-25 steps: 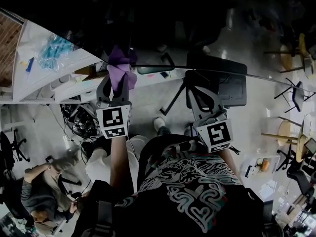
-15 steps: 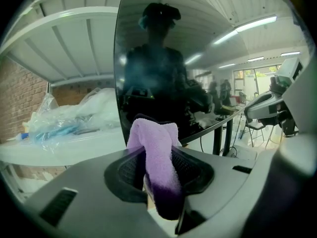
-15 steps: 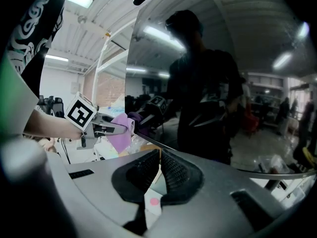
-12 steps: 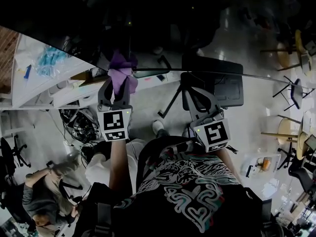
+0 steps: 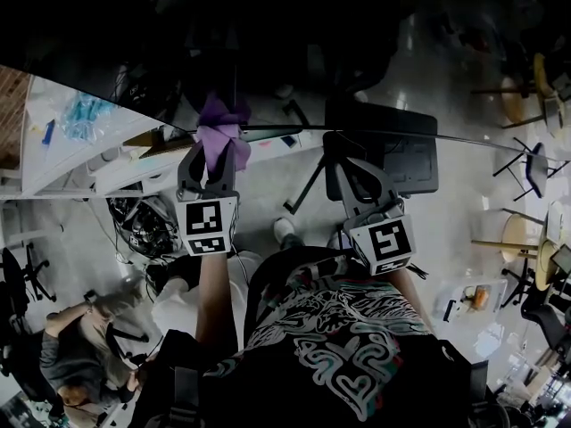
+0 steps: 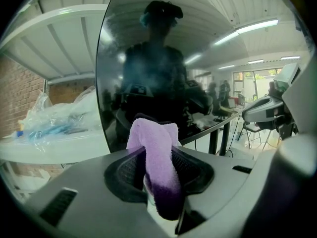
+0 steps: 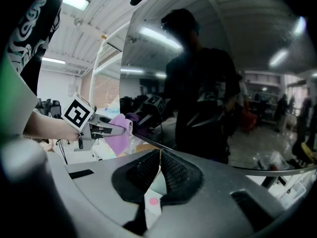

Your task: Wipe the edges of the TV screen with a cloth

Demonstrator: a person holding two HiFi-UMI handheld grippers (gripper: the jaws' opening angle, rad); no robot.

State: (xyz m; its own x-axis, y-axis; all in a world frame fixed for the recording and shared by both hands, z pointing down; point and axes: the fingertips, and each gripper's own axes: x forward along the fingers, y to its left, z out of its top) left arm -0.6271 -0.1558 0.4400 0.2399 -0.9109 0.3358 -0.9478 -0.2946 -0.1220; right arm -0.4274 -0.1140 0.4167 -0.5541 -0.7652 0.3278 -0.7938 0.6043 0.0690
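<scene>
The dark, glossy TV screen [image 5: 268, 43] fills the top of the head view, and its lower edge [image 5: 375, 134] runs across the middle. My left gripper [image 5: 212, 154] is shut on a purple cloth [image 5: 219, 125], which rests against that lower edge near the screen's left corner. In the left gripper view the cloth [image 6: 154, 152] sticks up between the jaws in front of the screen [image 6: 148, 78]. My right gripper [image 5: 343, 154] hangs just below the edge further right, jaws closed together with nothing in them. The right gripper view shows the screen [image 7: 208, 83] and the cloth [image 7: 119, 133] to its left.
A white shelf [image 5: 62, 145] with a plastic bag [image 5: 85, 110] stands left of the TV. A black office chair [image 5: 401, 163] and a tangle of cables [image 5: 143, 221] lie below the screen. A person [image 5: 71, 346] sits low at the left. Round tables [image 5: 526, 239] stand at the right.
Both grippers have drifted only slightly. The cloth stays against the screen's lower edge and the head view has shifted a little.
</scene>
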